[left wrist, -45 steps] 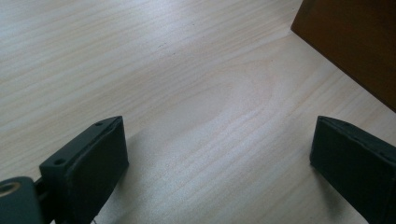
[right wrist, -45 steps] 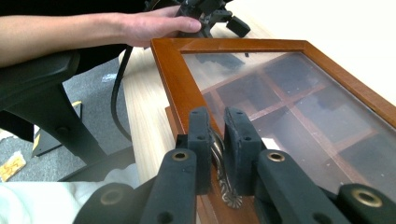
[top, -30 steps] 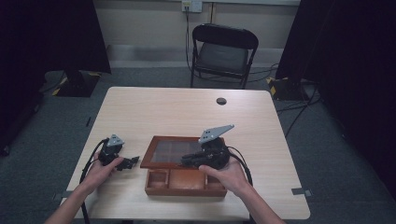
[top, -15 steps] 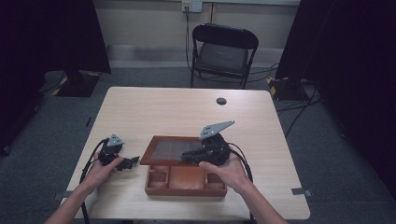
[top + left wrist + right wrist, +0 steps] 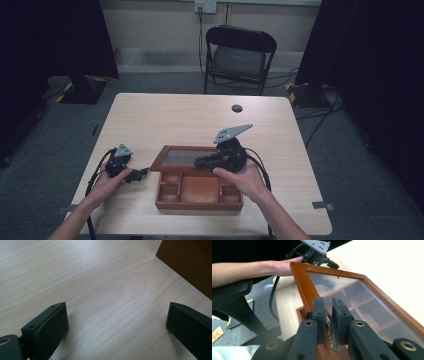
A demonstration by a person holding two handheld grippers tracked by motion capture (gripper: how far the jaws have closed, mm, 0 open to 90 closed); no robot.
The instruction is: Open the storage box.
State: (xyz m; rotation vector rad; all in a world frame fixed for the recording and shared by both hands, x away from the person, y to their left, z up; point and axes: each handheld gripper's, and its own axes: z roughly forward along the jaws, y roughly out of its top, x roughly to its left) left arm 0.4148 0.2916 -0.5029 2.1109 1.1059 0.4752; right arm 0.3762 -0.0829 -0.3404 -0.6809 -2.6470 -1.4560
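While the right claw (image 5: pixel 328 315) is clamped on the ornate brass latch (image 5: pixel 331 336) of the glass-paned lid (image 5: pixel 352 297), raised over the brown wooden compartment box (image 5: pixel 199 192), the left claw (image 5: pixel 117 325) rests wide apart on the pale wooden surface (image 5: pixel 165 120), just beside that box.

box (image 5: pixel 199 191) on table (image 5: pixel 165 117), chair (image 5: pixel 239 56) behind

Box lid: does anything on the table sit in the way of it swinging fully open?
Nothing visible does. The right gripper is shut on the ornate metal clasp at the front edge of the glass-paned lid, which is raised. The table behind the box is bare up to a small dark round object near the far edge.
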